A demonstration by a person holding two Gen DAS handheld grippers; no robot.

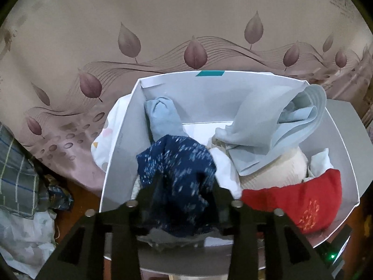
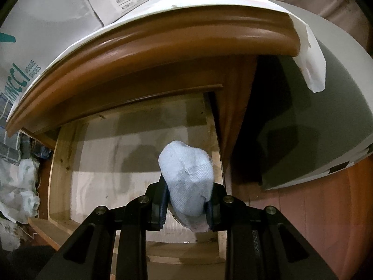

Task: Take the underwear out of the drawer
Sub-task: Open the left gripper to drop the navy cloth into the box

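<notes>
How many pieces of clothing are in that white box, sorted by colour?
Navy speckled: 1
Light blue: 2
Cream: 1
Red: 1
White scraps: too jumbled to count
Total clearly seen in the white box: 5

L gripper (image 1: 184, 193) angled down, jaws partway apart; R gripper (image 2: 188, 200) angled down, clamped tight.

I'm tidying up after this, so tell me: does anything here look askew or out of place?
Yes. In the white box, a pale blue folded cloth hangs over the far right corner instead of lying inside. On the wooden cabinet top, white paper droops off the corner.
</notes>
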